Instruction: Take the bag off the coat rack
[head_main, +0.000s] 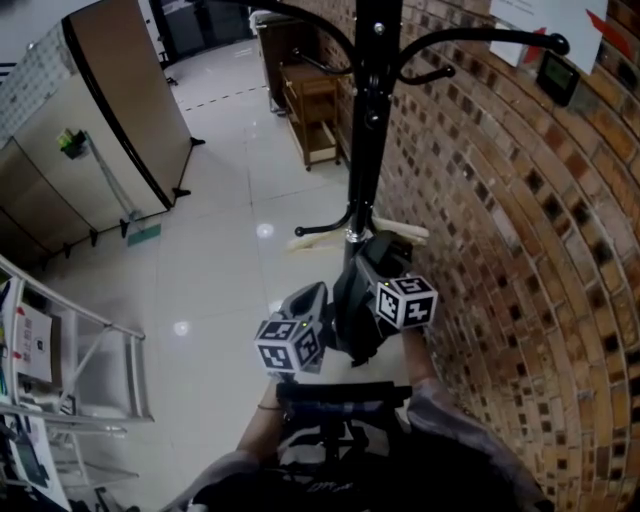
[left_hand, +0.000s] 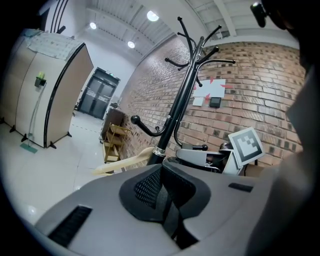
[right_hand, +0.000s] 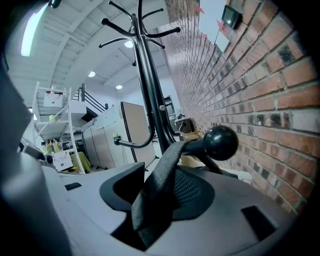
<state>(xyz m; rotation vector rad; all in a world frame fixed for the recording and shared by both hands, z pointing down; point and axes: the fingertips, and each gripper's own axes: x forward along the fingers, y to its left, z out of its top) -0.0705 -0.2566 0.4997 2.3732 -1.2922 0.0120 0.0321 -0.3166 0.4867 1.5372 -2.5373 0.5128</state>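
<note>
While the left hand-held gripper pinches the strap — the right hand-held gripper gapes around it.

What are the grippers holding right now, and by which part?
The left gripper pinches the bag's strap; the right gripper stands open around that strap, just below the hook.

**Much Kept From Us**

The head view's top edge cuts off the coat rack. The left gripper and right gripper cover its foot, and we cannot sort the dark shape between them into bag or gripper. In both gripper views we get only the strap, whose lower run sinks out of sight between the jaws. Print on the wall papers, cropped at the top edge, is too small to read.
</note>
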